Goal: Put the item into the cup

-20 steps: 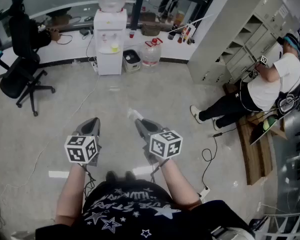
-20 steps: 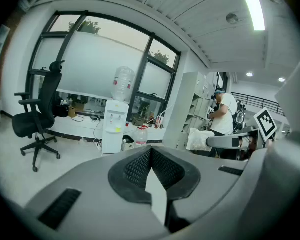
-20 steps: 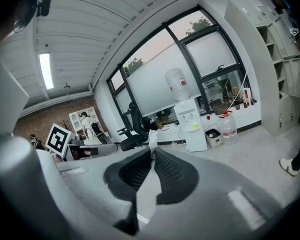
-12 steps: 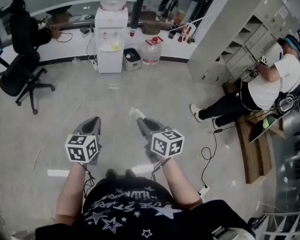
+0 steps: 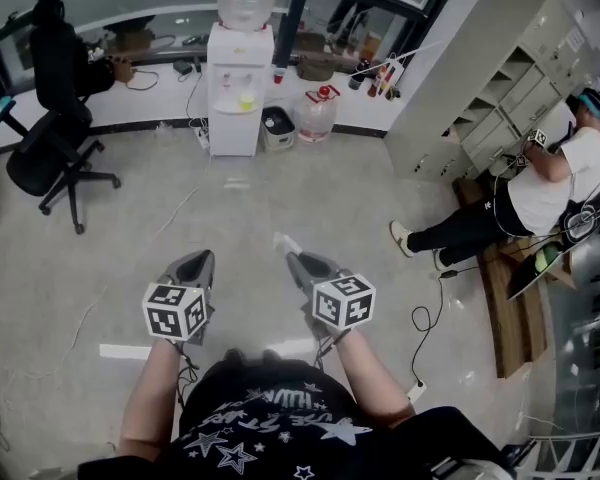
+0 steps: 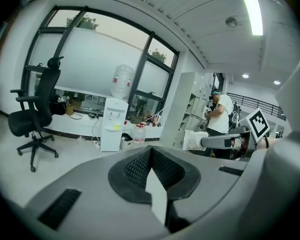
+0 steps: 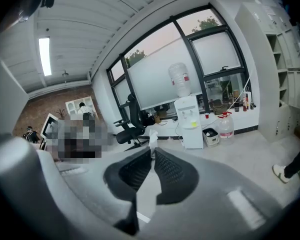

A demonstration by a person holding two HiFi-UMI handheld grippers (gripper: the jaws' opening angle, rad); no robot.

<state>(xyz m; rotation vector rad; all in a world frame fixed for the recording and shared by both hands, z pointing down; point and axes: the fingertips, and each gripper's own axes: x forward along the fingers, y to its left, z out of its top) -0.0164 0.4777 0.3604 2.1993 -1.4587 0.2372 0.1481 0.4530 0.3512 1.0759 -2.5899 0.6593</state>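
Bright, even light; fisheye-warped edges.

Black shirt [image 5: 265, 426]; white stars and lettering printed across it.

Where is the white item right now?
The white item is centre frame in the head view, pinched at the tips of the right gripper, above the floor and just right of the left gripper.
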